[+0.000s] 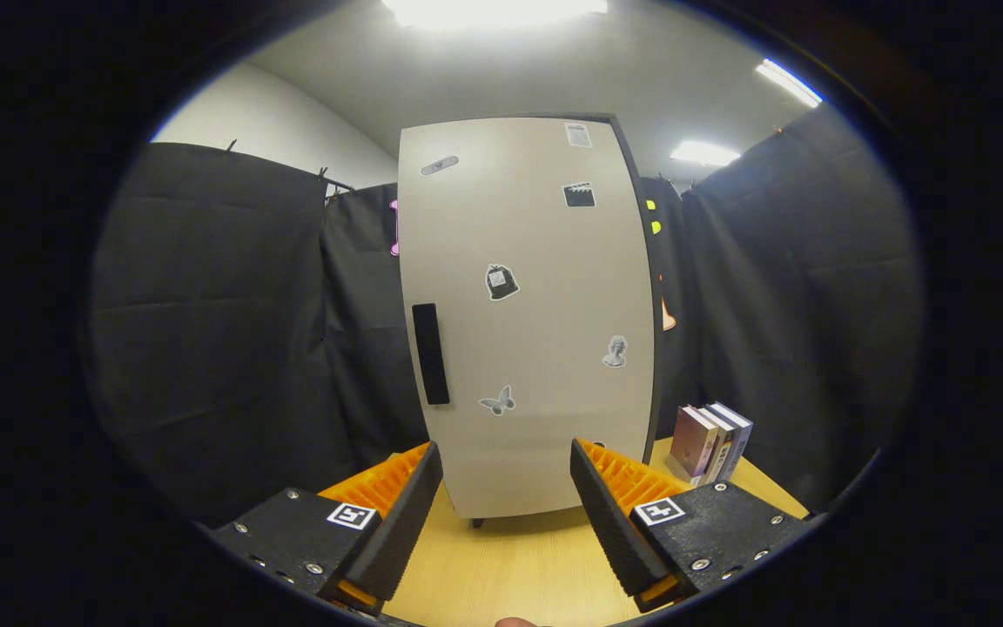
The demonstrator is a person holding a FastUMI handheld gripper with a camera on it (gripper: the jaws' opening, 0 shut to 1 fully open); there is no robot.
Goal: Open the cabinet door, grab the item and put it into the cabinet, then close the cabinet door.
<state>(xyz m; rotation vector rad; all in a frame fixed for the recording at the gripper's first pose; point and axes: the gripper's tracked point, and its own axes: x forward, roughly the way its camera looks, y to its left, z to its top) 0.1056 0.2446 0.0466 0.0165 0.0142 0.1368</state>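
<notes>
A tall pale cabinet (526, 313) stands on the wooden table (519, 562), straight ahead of my fingers. Its door is closed, with several small stickers on it and a black vertical handle (431, 353) near its left edge. A short row of upright books (711, 441) stands on the table just right of the cabinet, beyond my right finger. My gripper (507, 466) is open, with only bare table and the cabinet's lower front between the fingers. The fingertips sit a short way in front of the door's bottom part.
Black cloth walls close in the booth on the left, behind and on the right. Ceiling lights glow above. The table's bare surface runs from the cabinet's foot back toward me. A fingertip of a person's hand (514, 622) peeks in below the gripper.
</notes>
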